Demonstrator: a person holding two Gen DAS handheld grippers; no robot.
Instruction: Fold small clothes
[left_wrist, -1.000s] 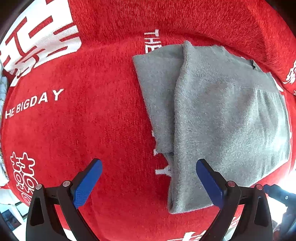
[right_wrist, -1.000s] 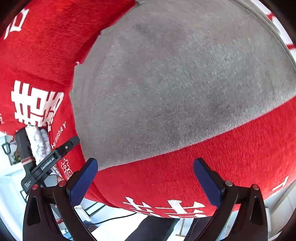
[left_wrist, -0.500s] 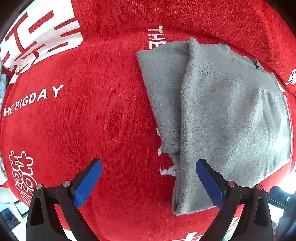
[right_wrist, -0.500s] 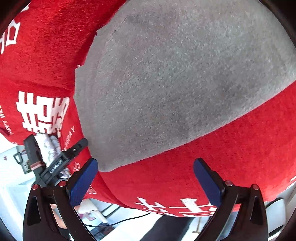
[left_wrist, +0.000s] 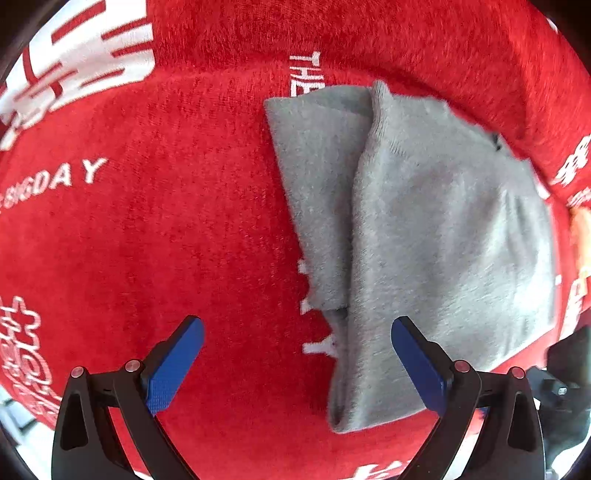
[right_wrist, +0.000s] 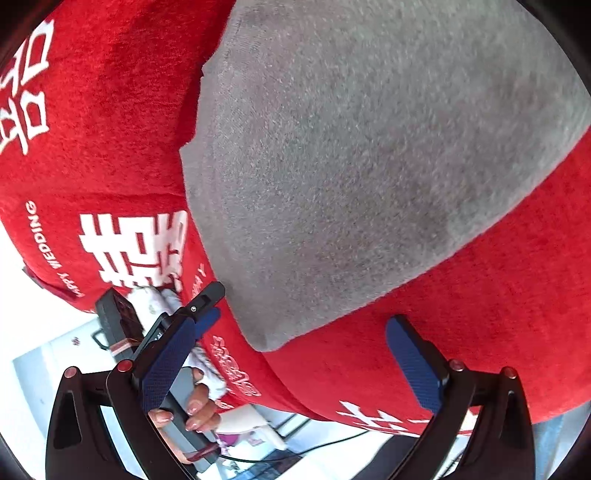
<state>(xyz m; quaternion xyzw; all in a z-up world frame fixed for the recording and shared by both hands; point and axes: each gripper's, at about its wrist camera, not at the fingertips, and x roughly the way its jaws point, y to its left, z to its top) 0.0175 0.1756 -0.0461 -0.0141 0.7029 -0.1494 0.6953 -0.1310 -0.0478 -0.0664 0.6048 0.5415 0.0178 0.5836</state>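
A grey knitted garment (left_wrist: 436, 236) lies folded on the red cloth (left_wrist: 166, 240), one half laid over the other with a lengthwise fold edge. It fills the right wrist view (right_wrist: 369, 155). My left gripper (left_wrist: 295, 362) is open and empty, just short of the garment's near corner. My right gripper (right_wrist: 291, 365) is open and empty, hovering at the garment's near edge.
The red cloth with white letters covers the surface and drops off at its near edge (right_wrist: 369, 406). The other gripper and the hand that holds it (right_wrist: 184, 402) show at lower left in the right wrist view. Floor and cables lie below.
The right gripper has swung so the garment's corner and the cloth edge sit closer to its fingers. The left view has shifted only slightly. The garment has not moved.
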